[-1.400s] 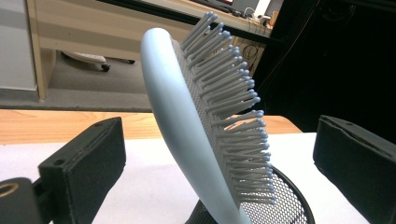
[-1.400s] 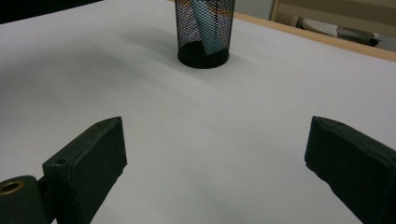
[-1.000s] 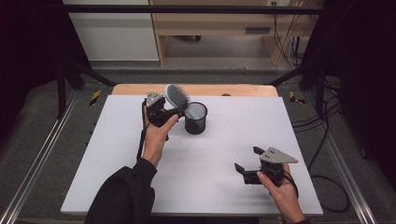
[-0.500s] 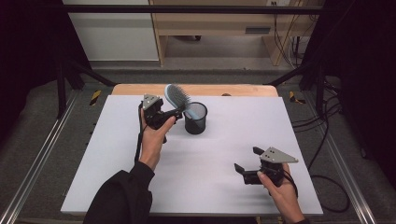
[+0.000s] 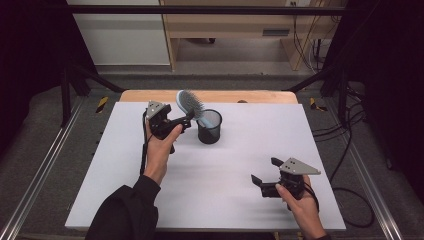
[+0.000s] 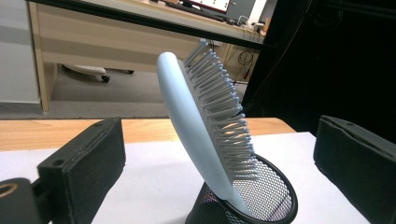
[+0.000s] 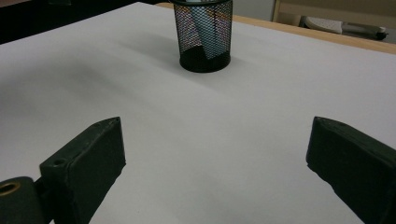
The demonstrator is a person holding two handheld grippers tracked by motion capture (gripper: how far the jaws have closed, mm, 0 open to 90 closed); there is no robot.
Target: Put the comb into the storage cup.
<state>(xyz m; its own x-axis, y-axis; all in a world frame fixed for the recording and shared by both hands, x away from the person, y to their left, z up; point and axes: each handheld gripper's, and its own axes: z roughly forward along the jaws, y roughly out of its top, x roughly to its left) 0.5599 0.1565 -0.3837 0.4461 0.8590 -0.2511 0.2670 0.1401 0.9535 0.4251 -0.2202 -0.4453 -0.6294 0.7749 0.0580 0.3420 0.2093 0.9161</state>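
Note:
A pale blue hairbrush (image 5: pixel 187 101) stands tilted, handle down, in a black mesh cup (image 5: pixel 209 127) at the back middle of the white tabletop (image 5: pixel 220 200). My left gripper (image 5: pixel 186 122) is open just left of the cup and holds nothing. In the left gripper view the brush (image 6: pixel 191 126) and cup (image 6: pixel 271 200) sit a little ahead, between the spread jaws, with its bristles turned right. My right gripper (image 5: pixel 265 171) is open near the front right, low over the table. The right gripper view has the cup (image 7: pixel 204 32) far ahead, the brush handle (image 7: pixel 201 25) visible through the mesh.
A wooden strip (image 5: pixel 250 96) runs along the table's far edge. Metal rails (image 5: pixel 45 165) flank both sides and cables (image 5: pixel 345 150) hang at the right. A desk (image 5: pixel 225 25) stands beyond the table.
My left gripper has drawn back a little to the left, away from the brush, which stays leaning in the cup. The right gripper has not moved.

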